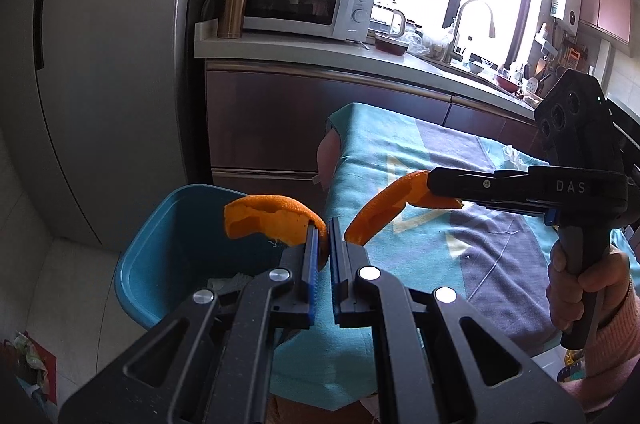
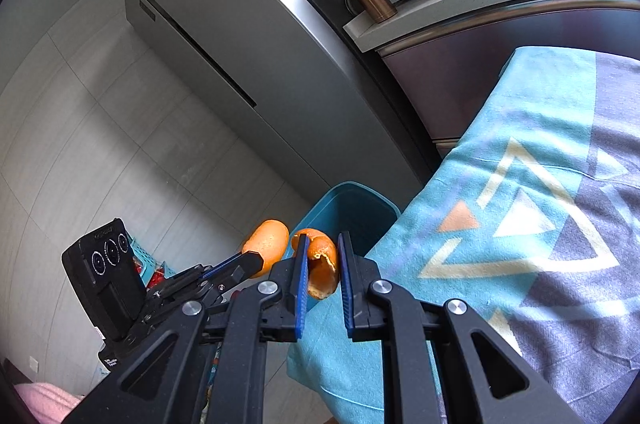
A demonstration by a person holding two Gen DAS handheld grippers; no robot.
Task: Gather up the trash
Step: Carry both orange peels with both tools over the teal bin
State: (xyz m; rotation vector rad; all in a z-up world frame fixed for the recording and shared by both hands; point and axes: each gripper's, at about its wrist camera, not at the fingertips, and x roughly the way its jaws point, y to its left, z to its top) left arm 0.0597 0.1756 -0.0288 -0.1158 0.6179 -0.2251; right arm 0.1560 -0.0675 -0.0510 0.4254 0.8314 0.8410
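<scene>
While two pieces of orange peel are being carried toward the blue bin [image 1: 168, 244], each piece is being gripped by its own claw. The left gripper [image 1: 328, 230] is closed on the first peel [image 1: 272, 220], which is being held above the open bin, just past the left edge of the table [image 1: 420, 151]. The right gripper [image 2: 323, 244] is closed on the second peel [image 2: 320, 264], which is being held over the table's left edge, not yet above the bin. A patterned cloth [image 2: 520, 183] is covering the table, and the bin is standing on the floor just beside that edge.

To do this step well, each peel should be brought fully over the bin's opening before the jaws are opened, probably the left one first, since it is already nearer. The peels are curved and light, so they may cling to the blue pads; a small shake may be needed. The two claws are being kept near each other, so a collision should be avoided by releasing them one after the other.

Counted: two peels, two claws, one bin and one table are being shown. Some crumpled paper seems to be lying already inside the bin, and one more pale scrap is perhaps lying at the far right edge of the table, but this cannot be told clearly.
</scene>
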